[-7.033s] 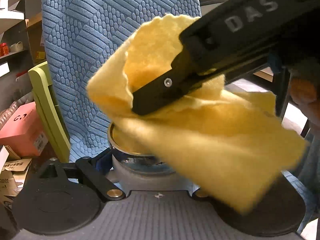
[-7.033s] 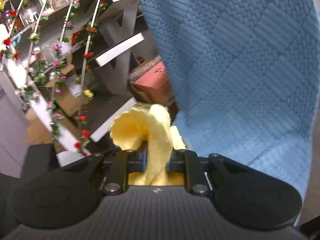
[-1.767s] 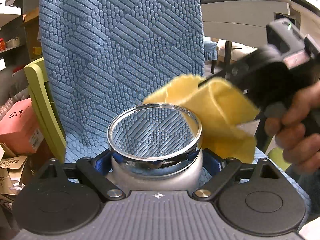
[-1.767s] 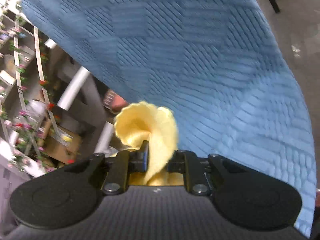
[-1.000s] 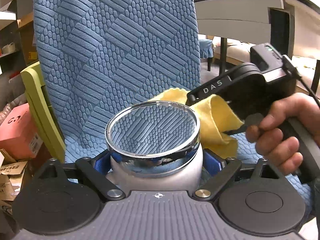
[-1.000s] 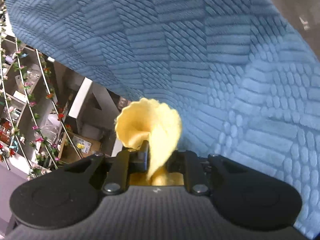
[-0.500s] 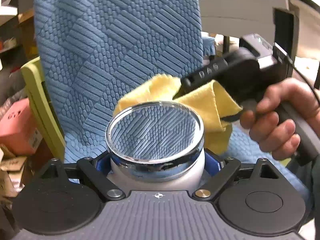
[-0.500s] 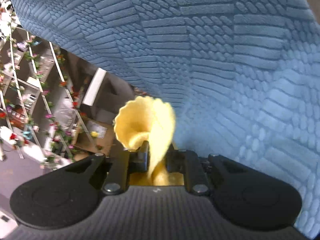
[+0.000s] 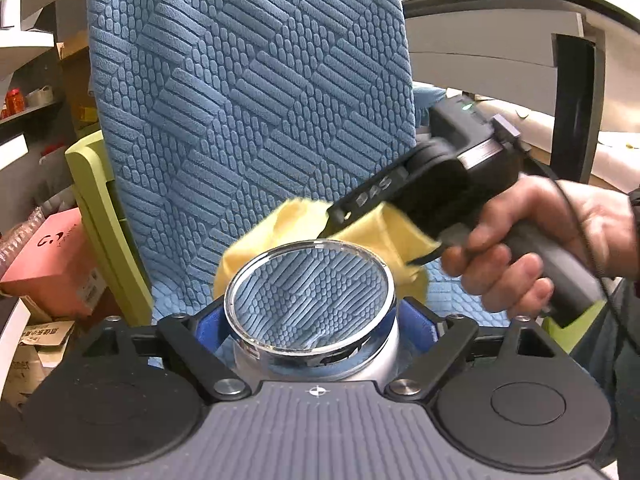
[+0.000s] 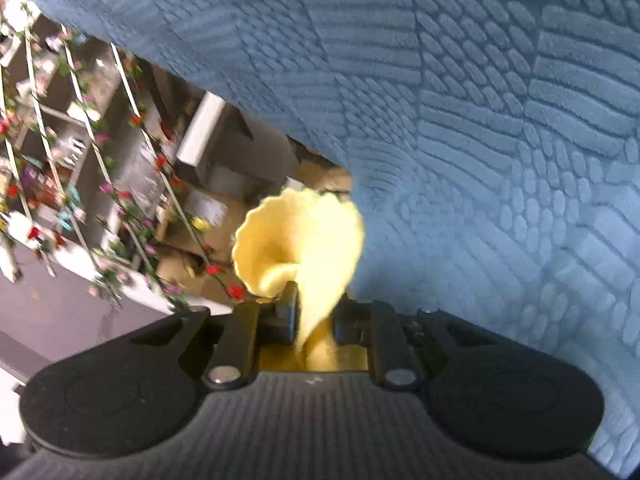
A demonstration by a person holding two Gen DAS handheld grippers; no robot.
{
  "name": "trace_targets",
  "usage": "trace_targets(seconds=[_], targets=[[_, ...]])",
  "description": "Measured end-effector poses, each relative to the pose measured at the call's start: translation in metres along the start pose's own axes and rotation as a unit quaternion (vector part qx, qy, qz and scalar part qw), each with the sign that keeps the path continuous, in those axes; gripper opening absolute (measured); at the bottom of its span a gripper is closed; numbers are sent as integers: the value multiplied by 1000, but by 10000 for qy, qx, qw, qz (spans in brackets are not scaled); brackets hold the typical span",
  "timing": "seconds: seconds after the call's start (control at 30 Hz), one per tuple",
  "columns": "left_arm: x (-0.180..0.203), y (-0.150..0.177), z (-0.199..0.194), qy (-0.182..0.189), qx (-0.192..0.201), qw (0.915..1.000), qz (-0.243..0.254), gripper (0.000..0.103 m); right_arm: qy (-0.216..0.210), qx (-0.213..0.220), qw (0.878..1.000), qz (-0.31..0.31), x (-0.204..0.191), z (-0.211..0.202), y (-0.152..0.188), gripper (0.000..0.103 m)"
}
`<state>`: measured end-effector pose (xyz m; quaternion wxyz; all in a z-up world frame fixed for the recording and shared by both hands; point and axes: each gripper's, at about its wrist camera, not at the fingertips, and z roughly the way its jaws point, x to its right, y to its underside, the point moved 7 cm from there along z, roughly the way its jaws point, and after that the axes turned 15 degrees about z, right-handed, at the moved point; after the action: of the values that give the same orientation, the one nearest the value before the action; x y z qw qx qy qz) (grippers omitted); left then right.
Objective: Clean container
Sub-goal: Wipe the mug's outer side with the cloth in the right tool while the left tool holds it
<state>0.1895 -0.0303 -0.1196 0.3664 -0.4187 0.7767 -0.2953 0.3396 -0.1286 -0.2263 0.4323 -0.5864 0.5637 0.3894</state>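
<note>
container: round jar (image 9: pixel 312 320) with shiny metal rim, open mouth up, white body, sits between the left gripper (image 9: pixel 310 322) fingers, close to the camera
left gripper state: blue-padded fingers (image 9: pixel 208 326) on both sides of the jar, closing; pads look against the jar wall
cloth: yellow cloth (image 9: pixel 372 236) just behind and right of the jar rim, bunched, touching or just off the rim, cannot tell
right gripper: right gripper (image 10: pixel 314 316) fingers clamped tight on the cloth, fold sticking up between them
hand: right hand (image 9: pixel 532 248) wraps the black handle
background: blue textured chair back (image 9: pixel 248 92), green chair edge (image 9: pixel 100 216), pink box (image 9: pixel 52 264), flower shelves (image 10: pixel 60 160)
</note>
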Motion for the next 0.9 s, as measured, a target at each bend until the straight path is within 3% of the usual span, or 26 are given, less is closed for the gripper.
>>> trace_targets(seconds=[0.2, 0.4, 0.47, 0.57, 0.63, 0.77, 0.9], targets=[[1, -1, 2, 111, -43, 9999, 84, 88, -508, -298, 9975, -383, -27, 10, -3, 18], [-1, -3, 5, 418, -88, 9989, 212, 87, -72, -729, 9966, -363, -9, 34, -6, 18], [0, -3, 6, 445, -89, 9987, 211, 87, -119, -745, 9963, -411, -13, 36, -7, 18], [2, -2, 7, 448, -94, 9987, 207, 87, -612, -793, 9942, -400, -28, 29, -5, 19], [2, -2, 8, 453, -97, 9987, 208, 87, -560, -827, 9945, -327, -22, 29, -4, 19], [4, 0, 9, 462, -103, 9986, 242, 87, 4, -764, 9969, -162, 2, 30, -2, 18], [5, 1, 10, 454, -85, 9987, 232, 87, -286, -554, 9979, -184, -12, 15, -1, 19]])
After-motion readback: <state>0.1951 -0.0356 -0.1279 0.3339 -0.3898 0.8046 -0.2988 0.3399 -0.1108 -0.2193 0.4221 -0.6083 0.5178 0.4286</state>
